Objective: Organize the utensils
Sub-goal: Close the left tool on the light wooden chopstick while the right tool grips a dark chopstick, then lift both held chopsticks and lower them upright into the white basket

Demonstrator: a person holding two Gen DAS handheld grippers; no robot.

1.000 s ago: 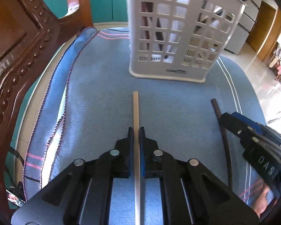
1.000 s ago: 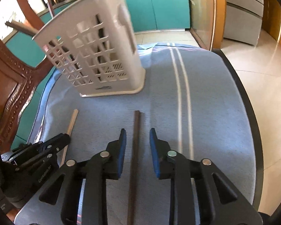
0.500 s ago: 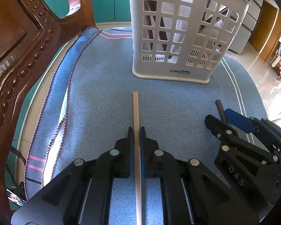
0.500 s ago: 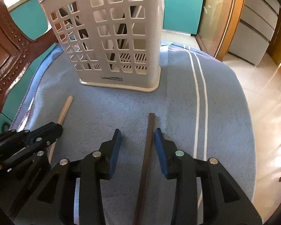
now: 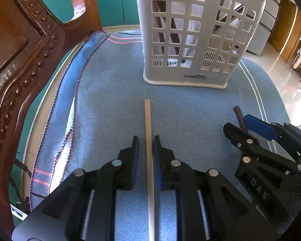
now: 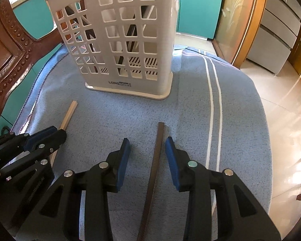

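Left gripper [image 5: 146, 148] jaws opening, pale chopstick [image 5: 148, 140] between pads on blue towel [image 5: 110, 100], contact seemingly lost. Right gripper [image 6: 147, 152] spread, dark chopstick [image 6: 157, 150] loose between. Beyond: white basket [image 6: 130, 40]. Only right view shows white stripes [image 6: 214, 100] full length.

Matt white plastic basket [image 5: 192, 40] on a rough blue towel [image 5: 110, 104]; pale stick [image 5: 148, 132], seemingly bare wood; glossy carved chair [image 5: 16, 56].

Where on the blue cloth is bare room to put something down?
Free: between the white basket and the white stripes, and left of the light chopstick. Crowded: the near middle, with both chopsticks, the dark chopstick included.
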